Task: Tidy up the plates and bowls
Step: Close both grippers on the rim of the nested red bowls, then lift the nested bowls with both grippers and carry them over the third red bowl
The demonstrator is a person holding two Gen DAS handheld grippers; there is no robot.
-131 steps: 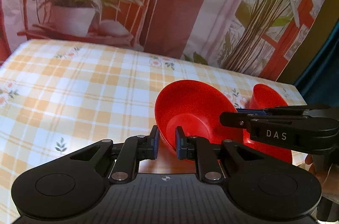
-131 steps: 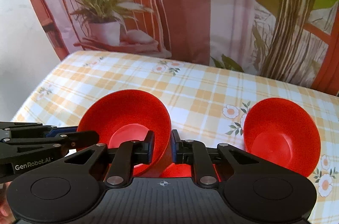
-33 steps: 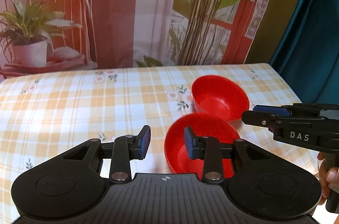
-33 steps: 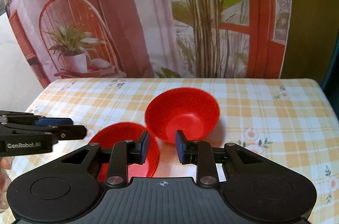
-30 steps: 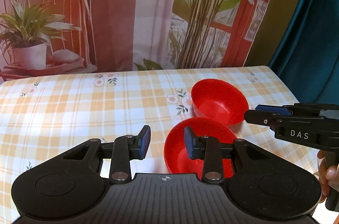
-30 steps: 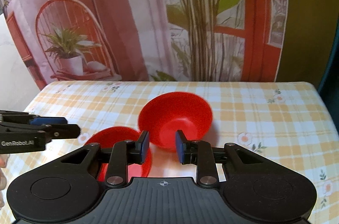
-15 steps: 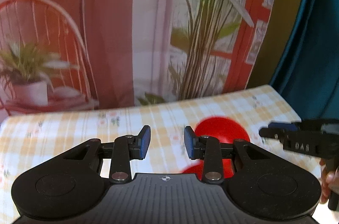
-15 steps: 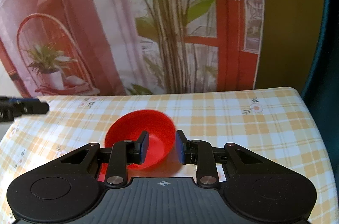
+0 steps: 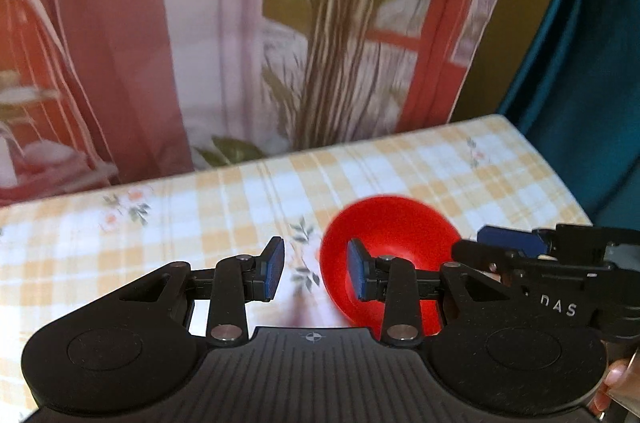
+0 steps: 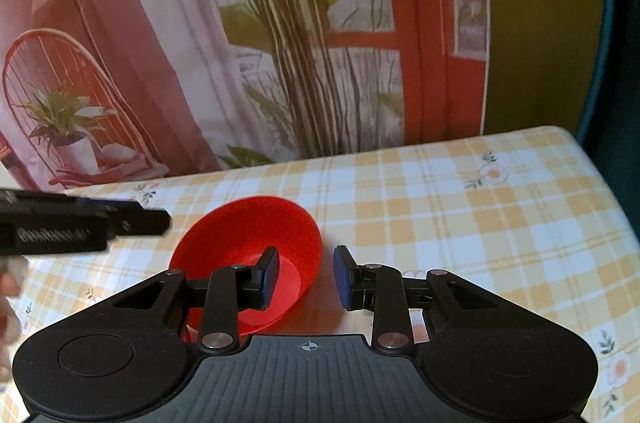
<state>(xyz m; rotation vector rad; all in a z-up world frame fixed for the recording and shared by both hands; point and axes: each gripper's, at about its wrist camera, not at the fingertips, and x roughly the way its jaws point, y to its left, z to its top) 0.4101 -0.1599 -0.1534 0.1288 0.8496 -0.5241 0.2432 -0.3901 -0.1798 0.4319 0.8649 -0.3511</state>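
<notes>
Surface: tabletop (image 10: 460, 207) wearing a yellow-and-white checked floral cloth | Room: printed backdrop of plants and red window frame (image 10: 280, 43) hanging behind, teal curtain (image 9: 580, 43) at right | Red plastic bowl (image 10: 244, 243) sitting upright on cloth | Left claw (image 9: 316, 273) spread, holding nothing | Right claw (image 10: 306, 277) spread, straddling bowl's near rim.

light: bright, warm reddish cast | blur: left view smeared, right sharper | edges: fisheye bending, dark corners

A smooth, glossy plastic bowl (image 10: 256, 243) was seen on a matt checked cloth tablecloth (image 10: 460, 223).
</notes>
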